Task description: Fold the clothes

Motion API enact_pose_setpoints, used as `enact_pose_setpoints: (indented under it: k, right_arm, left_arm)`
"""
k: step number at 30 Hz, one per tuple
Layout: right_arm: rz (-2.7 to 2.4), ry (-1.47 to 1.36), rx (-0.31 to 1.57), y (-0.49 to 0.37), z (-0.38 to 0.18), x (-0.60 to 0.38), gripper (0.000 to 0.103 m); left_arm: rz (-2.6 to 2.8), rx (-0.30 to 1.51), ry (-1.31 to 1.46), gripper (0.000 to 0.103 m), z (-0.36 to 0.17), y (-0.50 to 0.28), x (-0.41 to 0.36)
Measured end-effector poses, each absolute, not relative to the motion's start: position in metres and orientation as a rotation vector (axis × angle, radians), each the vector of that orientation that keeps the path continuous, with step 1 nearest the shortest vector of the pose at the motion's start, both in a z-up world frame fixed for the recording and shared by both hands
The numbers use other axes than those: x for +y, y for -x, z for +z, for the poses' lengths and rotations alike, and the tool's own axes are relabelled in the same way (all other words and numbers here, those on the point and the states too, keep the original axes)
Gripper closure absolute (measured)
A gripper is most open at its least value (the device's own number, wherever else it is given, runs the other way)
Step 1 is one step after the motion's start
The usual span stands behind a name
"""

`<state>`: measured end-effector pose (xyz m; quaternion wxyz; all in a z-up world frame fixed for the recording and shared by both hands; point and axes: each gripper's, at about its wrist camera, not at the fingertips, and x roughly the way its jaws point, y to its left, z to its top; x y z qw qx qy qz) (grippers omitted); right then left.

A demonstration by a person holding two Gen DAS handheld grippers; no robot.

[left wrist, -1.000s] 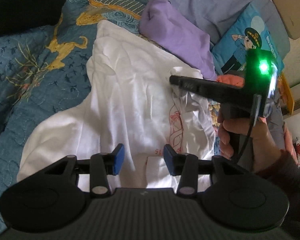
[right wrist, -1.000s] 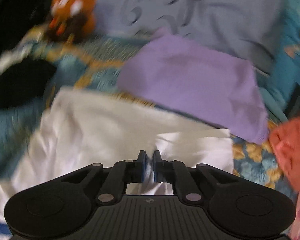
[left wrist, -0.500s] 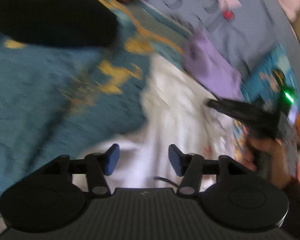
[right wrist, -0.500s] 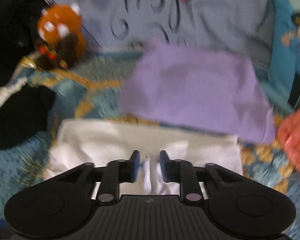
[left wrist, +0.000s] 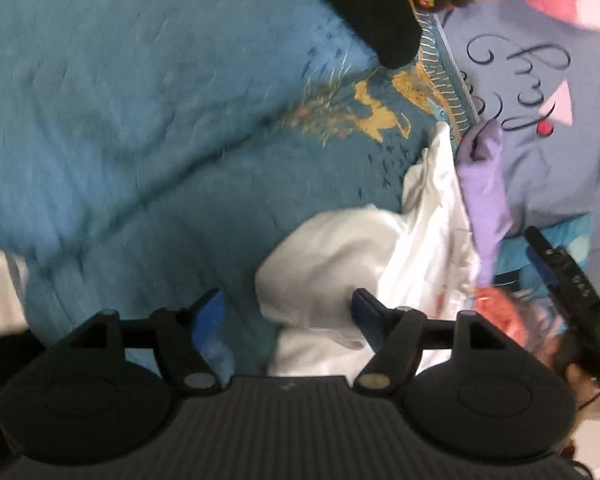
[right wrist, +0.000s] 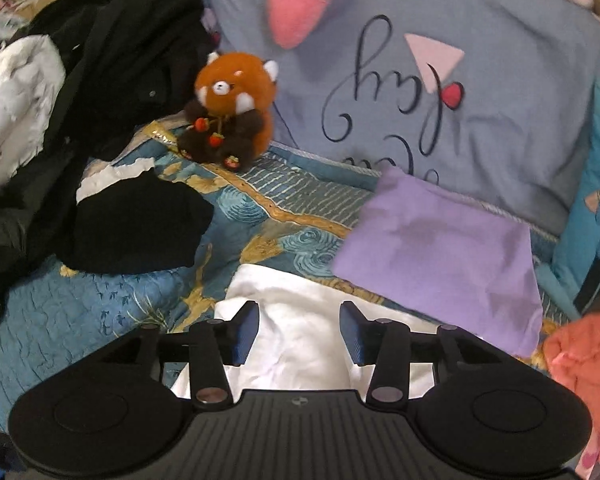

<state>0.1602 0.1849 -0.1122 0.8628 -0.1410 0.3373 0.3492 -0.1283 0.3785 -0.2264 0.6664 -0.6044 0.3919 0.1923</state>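
Observation:
A white garment [left wrist: 340, 264] lies bunched on the blue quilt [left wrist: 140, 140], low and right of centre in the left wrist view. My left gripper [left wrist: 286, 312] hovers at the garment's left edge. Its jaws are opening wide, with a lobe of white cloth between them that the pads do not press. At the right edge rises my right gripper's black finger [left wrist: 560, 272]. In the right wrist view my right gripper [right wrist: 299, 316] hangs just above the white garment [right wrist: 300, 344]. Its jaws are opening, and the cloth lies loose below the gap.
A folded purple garment [right wrist: 440, 248] lies beyond the white one, against a grey-blue pillow [right wrist: 480, 100]. A black garment [right wrist: 136, 228] and a dark jacket pile [right wrist: 120, 60] fill the left. A red-panda plush [right wrist: 232, 108] sits behind. An orange garment [right wrist: 584, 356] lies at the right.
The left gripper swung left over the quilt, rolled, and spread its jaws wider. The right gripper opened off the white fabric and lifted, so more of the bed shows.

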Motion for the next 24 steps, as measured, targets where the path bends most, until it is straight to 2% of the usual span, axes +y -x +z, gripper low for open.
enact_pose_setpoints:
  k: [3,5,9,15,18,19,24]
  right_arm:
    - [0.737,0.294,0.721,-0.159,-0.112,0.194,0.059]
    - [0.741,0.290,0.734,-0.160,-0.114,0.201,0.059]
    - [0.742,0.299,0.775,-0.168,-0.124,0.218,0.058]
    - [0.700,0.325,0.817,-0.182,-0.142,0.243,0.059]
    - [0.700,0.314,0.825,-0.182,-0.145,0.247,0.059]
    - [0.700,0.317,0.825,-0.181,-0.146,0.247,0.059]
    - [0.679,0.337,0.837,-0.182,-0.155,0.251,0.059]
  left_arm:
    - [0.454,0.840,1.389,0.028,-0.223,0.141,0.372]
    - [0.461,0.796,1.409,0.022,-0.221,0.150,0.371]
    - [0.416,0.719,1.484,0.021,-0.220,0.154,0.375]
    - [0.261,0.721,1.654,0.020,-0.242,0.129,0.372]
    - [0.275,0.708,1.668,0.024,-0.244,0.122,0.377]
    - [0.281,0.697,1.671,0.028,-0.245,0.121,0.380]
    - [0.283,0.707,1.678,0.037,-0.249,0.109,0.389]
